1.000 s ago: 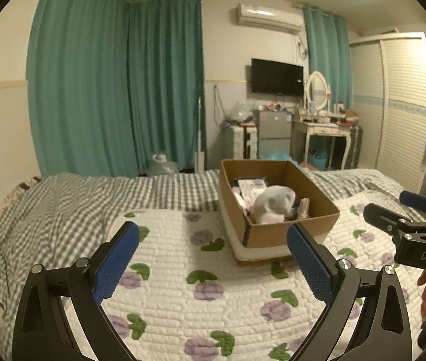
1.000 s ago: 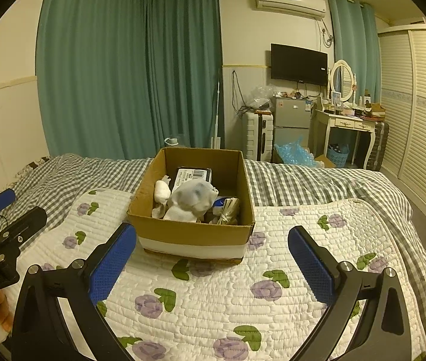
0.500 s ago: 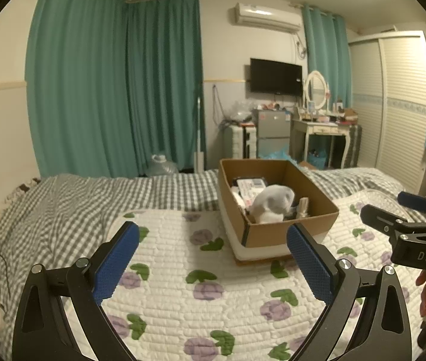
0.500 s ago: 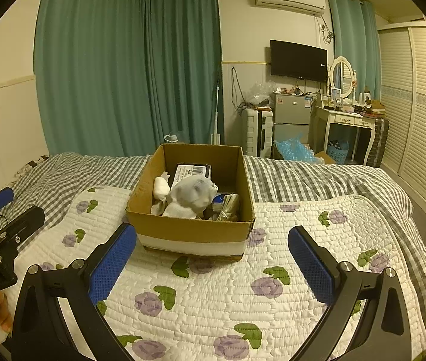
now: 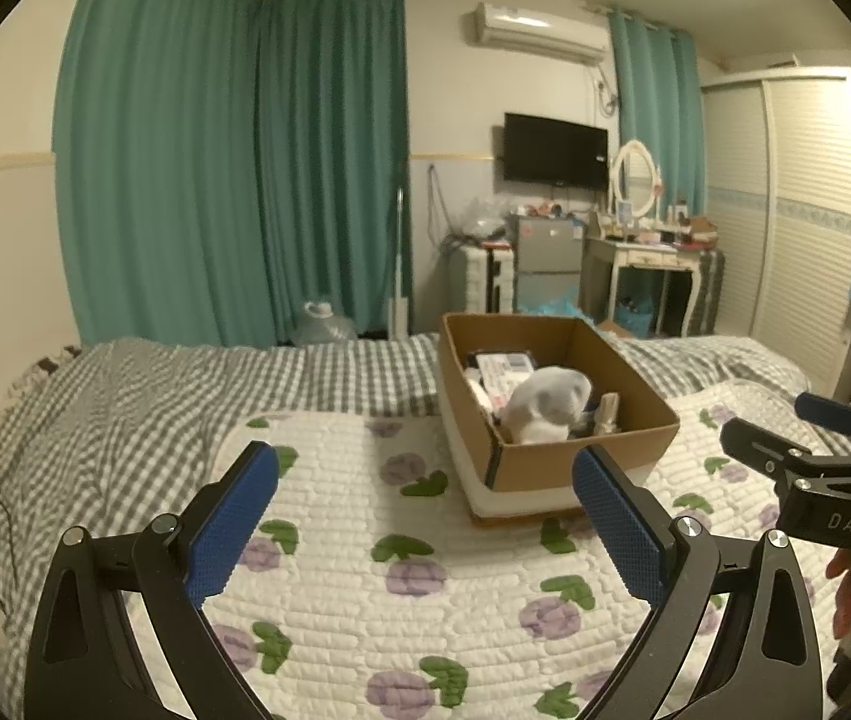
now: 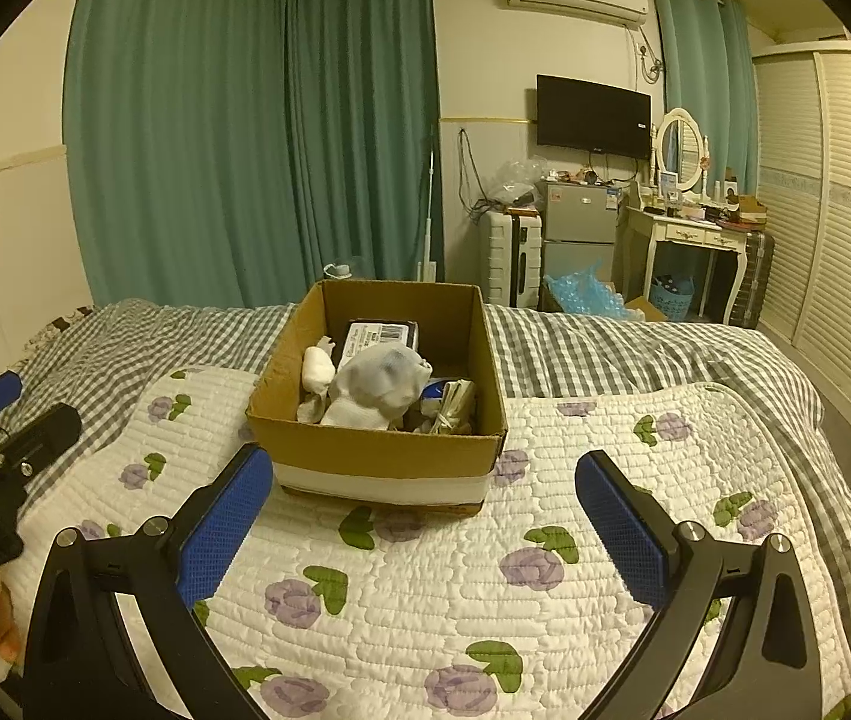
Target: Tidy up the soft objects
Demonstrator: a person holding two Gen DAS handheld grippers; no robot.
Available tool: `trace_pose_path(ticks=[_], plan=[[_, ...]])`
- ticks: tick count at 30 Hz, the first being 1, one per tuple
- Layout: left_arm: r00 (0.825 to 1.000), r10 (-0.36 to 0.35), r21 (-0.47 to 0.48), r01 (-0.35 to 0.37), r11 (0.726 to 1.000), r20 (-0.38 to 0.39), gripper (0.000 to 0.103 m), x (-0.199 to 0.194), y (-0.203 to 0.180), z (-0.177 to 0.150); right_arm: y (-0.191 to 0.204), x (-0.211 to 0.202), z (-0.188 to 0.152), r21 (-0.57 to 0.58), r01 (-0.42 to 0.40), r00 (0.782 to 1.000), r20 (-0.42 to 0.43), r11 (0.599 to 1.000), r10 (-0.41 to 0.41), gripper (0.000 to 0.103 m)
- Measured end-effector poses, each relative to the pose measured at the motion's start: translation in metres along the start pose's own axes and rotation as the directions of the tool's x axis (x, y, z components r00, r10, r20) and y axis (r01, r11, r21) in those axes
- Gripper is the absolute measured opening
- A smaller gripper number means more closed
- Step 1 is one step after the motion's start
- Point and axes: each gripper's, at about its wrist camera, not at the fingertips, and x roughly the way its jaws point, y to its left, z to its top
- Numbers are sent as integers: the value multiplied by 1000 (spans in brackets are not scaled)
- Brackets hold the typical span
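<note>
1. "DAS" stands in pale letters on the black body of the right hand-held gripper (image 5: 817, 474), seen at the right edge of the left wrist view.
2. "eRobot.AI", its start cut off by the frame edge, stands on the black body of the left hand-held gripper (image 6: 2, 420) in the right wrist view.
3. A barcode label lies on the dark flat package (image 6: 380, 337) in the cardboard box (image 6: 377, 456); its print is too small to read.

The flowered quilt (image 6: 575, 462) on the bed lies bare near both tongs, so there is room to move low and forward. The cardboard box (image 6: 377, 450) stands in the way, right ahead in the right view and far to the right in the left view. Its top is open, but a white soft toy (image 6: 374, 390) and other things fill it.
</note>
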Motion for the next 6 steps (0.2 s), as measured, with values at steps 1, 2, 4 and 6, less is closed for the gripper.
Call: trace_pose_path(ticks=[1, 2, 4, 6], plan=[[1000, 1, 0, -1, 1000, -1, 100, 0, 1, 0, 0, 0, 0, 2, -4, 1000, -2, 1000, 4, 102], [1000, 3, 1, -3, 1000, 0, 100, 0, 1, -1, 0, 1, 0, 5, -7, 1000, -4, 1000, 7, 102], [1000, 7, 2, -7, 1000, 3, 100, 0, 2, -1, -1, 1, 0, 11, -8, 1000, -5, 1000, 8, 102], [1000, 6, 2, -6, 1000, -1, 100, 1, 2, -1, -1, 1, 0, 13, -10, 1000, -7, 1000, 10, 102]])
